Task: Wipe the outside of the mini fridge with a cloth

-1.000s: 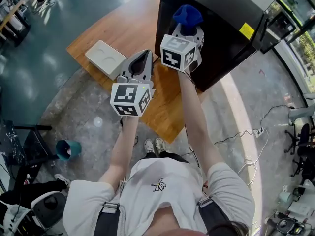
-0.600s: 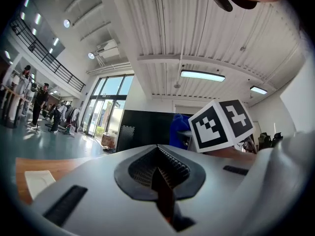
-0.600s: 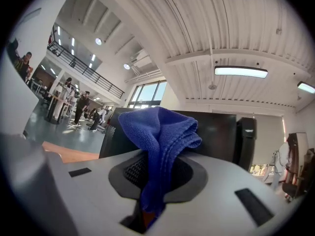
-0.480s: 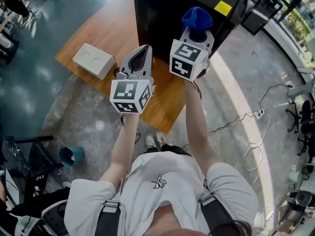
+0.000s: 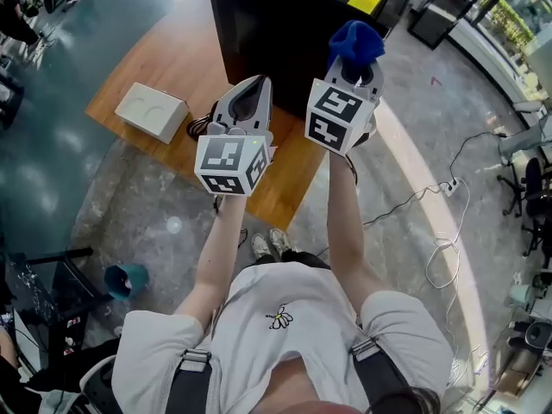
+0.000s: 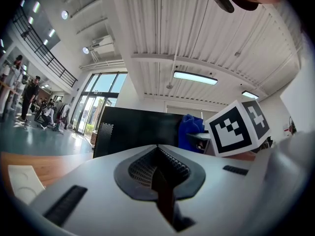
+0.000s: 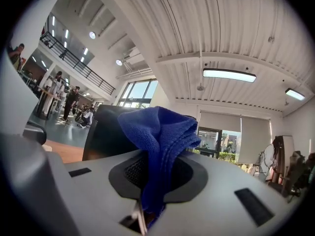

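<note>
The black mini fridge (image 5: 285, 24) stands on a wooden platform (image 5: 185, 67) ahead of me; it also shows as a dark box (image 6: 133, 132) in the left gripper view and behind the cloth (image 7: 106, 132) in the right gripper view. My right gripper (image 5: 352, 59) is shut on a bunched blue cloth (image 5: 355, 41), held up near the fridge's right front corner; the cloth (image 7: 157, 136) fills the closed jaws. My left gripper (image 5: 246, 102) is shut and holds nothing, raised just left of the right one.
A white box (image 5: 151, 112) lies on the platform's left part. A teal bin (image 5: 125, 279) stands on the floor at lower left. White cables (image 5: 440, 231) run over the floor at right. A yellow sticker (image 5: 365, 0) marks the fridge top.
Both grippers have shifted rightward and slightly forward along the fridge front, the right one carrying the cloth past the fridge's corner. Both stay shut.
</note>
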### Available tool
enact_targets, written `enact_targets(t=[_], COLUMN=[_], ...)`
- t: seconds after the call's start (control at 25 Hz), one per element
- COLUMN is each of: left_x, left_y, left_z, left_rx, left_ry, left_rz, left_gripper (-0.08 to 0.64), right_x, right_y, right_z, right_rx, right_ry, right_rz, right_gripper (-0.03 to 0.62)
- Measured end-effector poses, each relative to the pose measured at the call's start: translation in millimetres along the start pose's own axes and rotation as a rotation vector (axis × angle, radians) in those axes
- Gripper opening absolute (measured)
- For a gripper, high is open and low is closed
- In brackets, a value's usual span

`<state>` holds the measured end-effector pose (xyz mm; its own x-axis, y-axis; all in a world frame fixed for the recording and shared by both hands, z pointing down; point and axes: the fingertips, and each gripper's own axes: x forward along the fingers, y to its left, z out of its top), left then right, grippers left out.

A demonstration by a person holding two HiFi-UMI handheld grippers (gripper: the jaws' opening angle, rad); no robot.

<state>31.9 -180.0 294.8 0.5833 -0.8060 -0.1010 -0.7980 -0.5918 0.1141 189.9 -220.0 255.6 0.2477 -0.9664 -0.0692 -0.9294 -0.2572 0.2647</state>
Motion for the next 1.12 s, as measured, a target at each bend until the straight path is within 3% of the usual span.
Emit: enact_targets(t=[0.4, 0.68, 0.84, 1.12], left_x=[4.5, -2.5, -10.1, -25.8], left_y=[-18.2, -6.2, 9.7, 48.7], left_z=[2.3, 4.9, 2.8, 11.1], left_rx=[0.004, 0.005, -0.008, 0.018], left_ry=[-0.002, -0.004, -0.008, -0.032], left_rz=[-0.02, 0.011, 0.044, 0.106], left_gripper=[0.005, 0.005, 0.005, 0.005], right_x=[-10.6, -17.5, -30.7, -19.0], right_y=[-36.1, -41.2, 5.5, 106.3], right_z=[-12.3, -10.8, 12.5, 37.6], right_rx=[0.027, 0.018, 0.017, 0.136], right_ry=[0.026, 0.01, -0.073, -0.112], right_rz=[-0.048, -0.073, 0.049, 0.334], right_gripper=[0.072, 0.072, 0.072, 0.072])
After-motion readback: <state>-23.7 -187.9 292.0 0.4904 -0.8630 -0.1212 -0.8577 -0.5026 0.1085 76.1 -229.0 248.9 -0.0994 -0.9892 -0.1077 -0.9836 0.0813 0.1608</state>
